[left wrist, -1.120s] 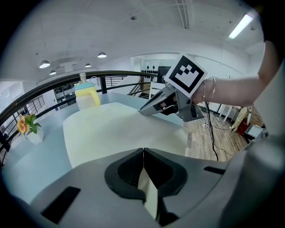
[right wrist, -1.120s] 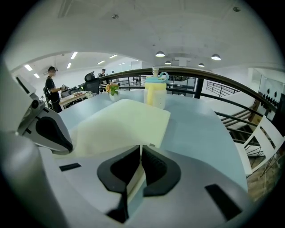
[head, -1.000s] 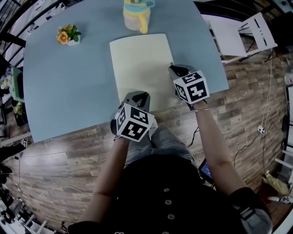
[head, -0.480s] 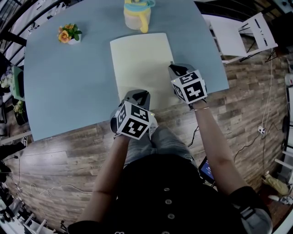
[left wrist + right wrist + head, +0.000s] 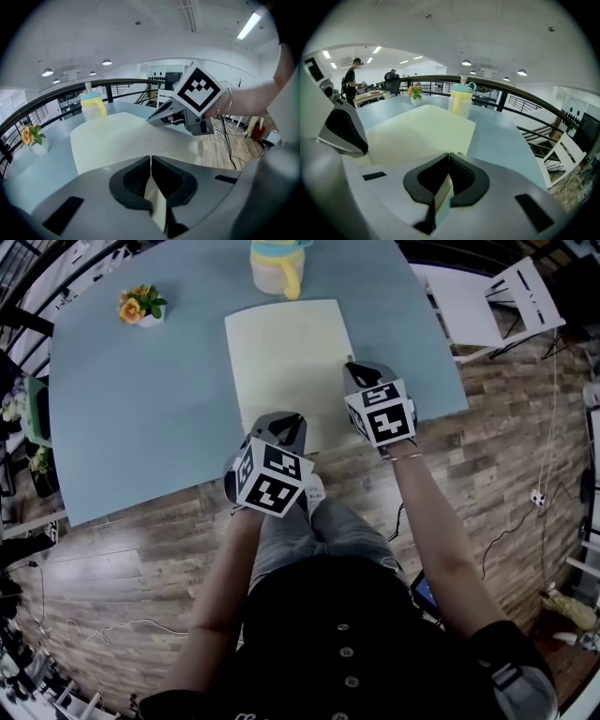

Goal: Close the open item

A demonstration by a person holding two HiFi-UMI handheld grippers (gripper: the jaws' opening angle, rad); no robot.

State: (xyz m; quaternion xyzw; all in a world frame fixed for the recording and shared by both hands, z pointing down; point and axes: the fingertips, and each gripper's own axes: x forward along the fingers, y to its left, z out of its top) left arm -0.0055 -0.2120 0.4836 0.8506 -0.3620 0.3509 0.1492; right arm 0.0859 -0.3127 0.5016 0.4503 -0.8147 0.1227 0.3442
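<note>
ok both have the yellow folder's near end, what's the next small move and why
Probably raise both together to peel that end up. The left gripper and the right gripper, whose jaws just closed, each pinch the pale yellow folder at its near end while it lies flat on the table.

Indoor, evenly lit from round ceiling lamps [image 5: 47, 72] and a strip light [image 5: 248, 26]. Shadows on table [image 5: 141, 409] soft, faint. Head view dimmer, muted. Heavy fisheye bending, black corners. Nearest foreground blurred
</note>
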